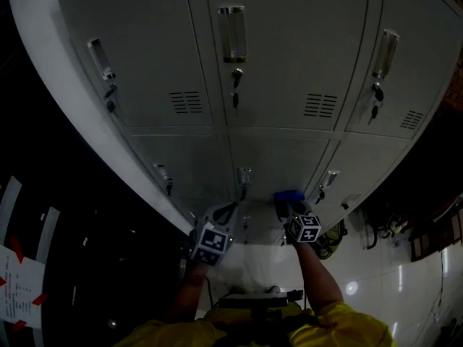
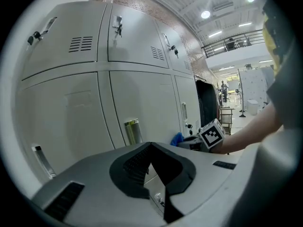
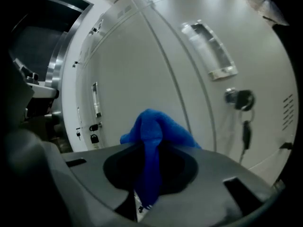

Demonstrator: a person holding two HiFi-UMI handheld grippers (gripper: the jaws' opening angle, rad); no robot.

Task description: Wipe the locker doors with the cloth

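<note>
Yellow sleeves (image 1: 340,327) lie nearest in the head view, with bare forearms reaching toward the grey lockers (image 1: 289,71). The left gripper (image 1: 230,210) is near the lower middle door. Just to its right, the right gripper (image 1: 291,207) holds the blue cloth (image 1: 288,194) at that same door.

In the left gripper view, the fingers (image 2: 136,164) are together with nothing between them.

In the right gripper view, the fingers (image 3: 121,173) pinch the cloth, which is bunched up in front of a door. A key (image 3: 246,131) hangs farther right.

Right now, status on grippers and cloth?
Left hand-held gripper shut, empty. Right hand-held gripper shut on cloth, at a lower locker door. Key hanging from lock nearby.
</note>
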